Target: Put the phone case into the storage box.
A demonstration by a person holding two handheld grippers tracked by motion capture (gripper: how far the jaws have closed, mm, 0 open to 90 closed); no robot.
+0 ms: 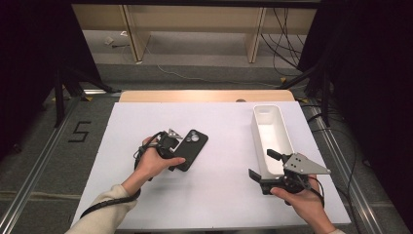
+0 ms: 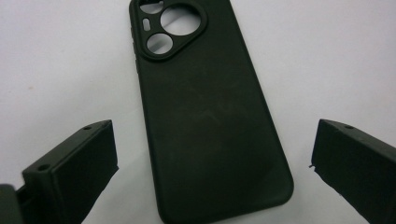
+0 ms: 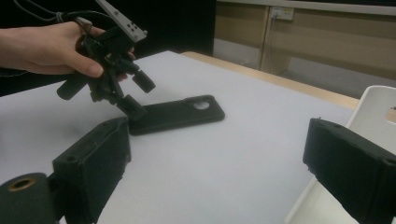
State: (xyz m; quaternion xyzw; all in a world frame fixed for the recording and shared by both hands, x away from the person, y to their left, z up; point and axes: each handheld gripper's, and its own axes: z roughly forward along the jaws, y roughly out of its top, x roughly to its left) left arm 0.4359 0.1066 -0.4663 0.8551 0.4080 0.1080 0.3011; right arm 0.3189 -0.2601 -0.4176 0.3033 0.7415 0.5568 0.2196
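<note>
A black phone case [image 1: 192, 147] lies flat on the white table, back side up, its camera cutout toward the far end. In the left gripper view the case [image 2: 210, 112] runs up between the jaws. My left gripper [image 1: 174, 147] is open and hovers over the case's near end [image 3: 175, 114], with one jaw on each side of it [image 2: 215, 135]. From the right gripper view, the left gripper [image 3: 140, 95] tilts down, its lower fingertip at the case's edge. My right gripper [image 1: 261, 164] is open and holds nothing [image 3: 217, 154], at the near end of the tray.
A long white tray [image 1: 284, 127] stands at the right of the table, and its rim [image 3: 373, 107] shows beside the right jaw. The wooden table edge [image 1: 207, 95] runs along the back. Floor, cables and wooden furniture legs lie beyond.
</note>
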